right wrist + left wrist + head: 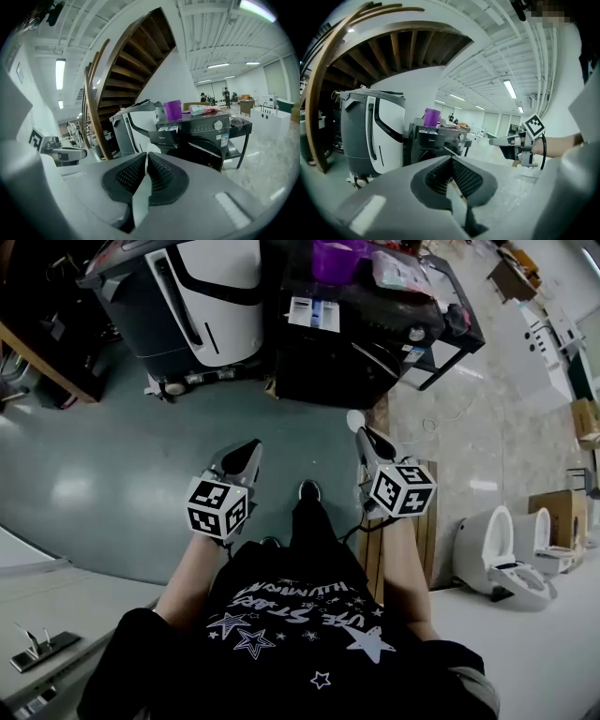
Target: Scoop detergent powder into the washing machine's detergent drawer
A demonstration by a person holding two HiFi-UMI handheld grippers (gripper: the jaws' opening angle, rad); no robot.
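The right gripper [146,154] has its jaws closed on one small white scoop [356,420], whose round bowl pokes out past the tips. The left gripper [451,159] is pressed together with nothing in it. The two are level and well apart, both pointing at the single black washing machine [347,352] well ahead on the floor. Its one detergent drawer [314,313] stands pulled out at the top left, white inside. One purple cup [336,259] sits on the lid.
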